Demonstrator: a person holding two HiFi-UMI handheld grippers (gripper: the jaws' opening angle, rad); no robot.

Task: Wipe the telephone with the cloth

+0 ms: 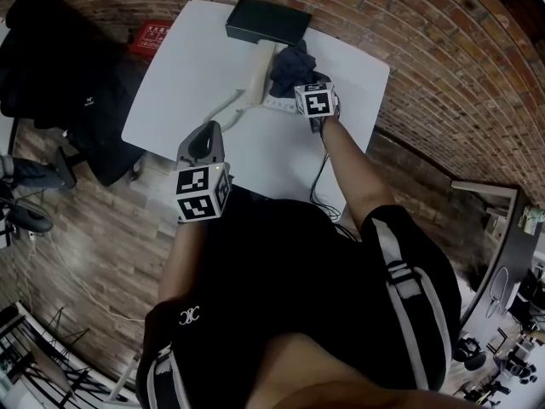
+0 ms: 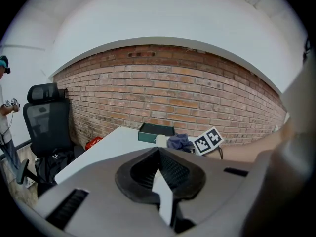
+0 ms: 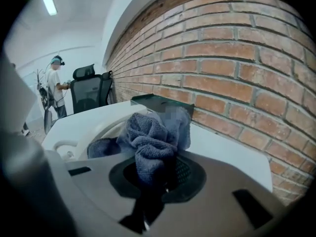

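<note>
A cream telephone (image 1: 257, 75) lies on the white table (image 1: 179, 83), its curly cord (image 1: 226, 107) trailing toward me. My right gripper (image 1: 317, 100) is shut on a dark blue cloth (image 1: 292, 65), which rests bunched against the telephone's right side. In the right gripper view the cloth (image 3: 150, 142) bulges out between the jaws, over the telephone's pale body (image 3: 74, 132). My left gripper (image 1: 203, 153) hovers above the table's near edge, apart from the telephone, jaws together and nothing in them. From the left gripper view, telephone (image 2: 161, 141) and cloth (image 2: 178, 142) sit far ahead.
A dark green box (image 1: 267, 20) stands at the table's far end by the brick wall (image 1: 443, 49). A black office chair (image 1: 60, 75) and a red item (image 1: 152, 37) are on the left. A black cable (image 1: 319, 177) hangs off the near edge. A person (image 3: 55, 85) stands far off.
</note>
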